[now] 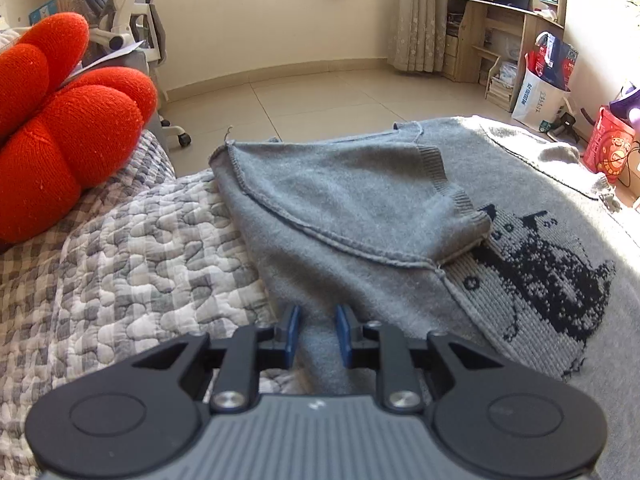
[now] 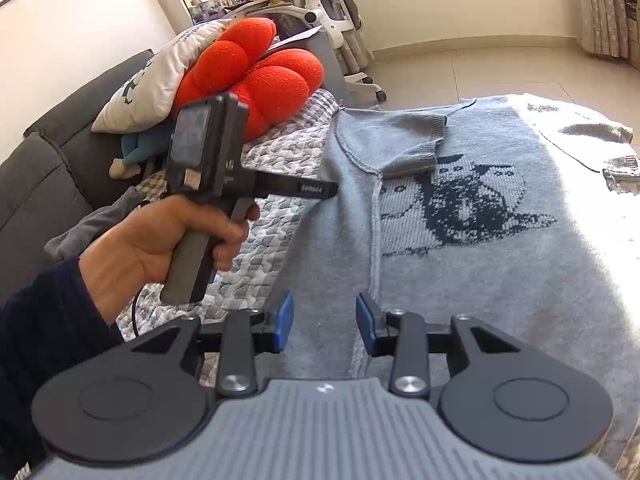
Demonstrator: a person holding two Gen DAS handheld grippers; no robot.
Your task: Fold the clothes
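Note:
A grey knitted sweater with a dark cat pattern lies flat on a checked quilt. Its short sleeve is folded inward over the front. My left gripper is shut on a ridge of the sweater's grey fabric that runs up between its blue pads. In the right wrist view a hand holds the left gripper at the sweater's left edge. My right gripper hovers over the sweater's lower left part, open, its blue pads pressing on nothing.
A red knot cushion and a white pillow rest on the dark sofa to the left. A white office chair stands behind. Shopping bags and a red bag stand on the tiled floor past the sweater.

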